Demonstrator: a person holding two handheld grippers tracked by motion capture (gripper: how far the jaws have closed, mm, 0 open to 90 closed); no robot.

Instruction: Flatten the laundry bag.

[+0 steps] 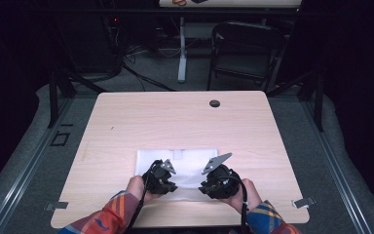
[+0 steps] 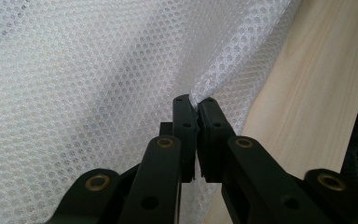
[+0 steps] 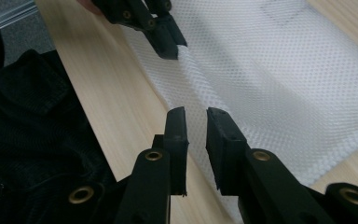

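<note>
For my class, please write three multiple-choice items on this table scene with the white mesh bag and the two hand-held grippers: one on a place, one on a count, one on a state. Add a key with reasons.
1. Where on the pale wooden table does the white mesh fabric bag lie?
A. near the person's edge
B. at the far edge
C. hanging off the left side

2. How many grippers pinch the bag?
A. none
B. one
C. two

3. How do the jaws of the right gripper stand?
A. clamped on the bag
B. apart, gripping nothing
C. clamped on the table edge

Key:
1 A, the high view shows the bag just ahead of the hands.
2 B, the left gripper alone nips a fold of mesh.
3 B, a gap shows between its pads.
</note>
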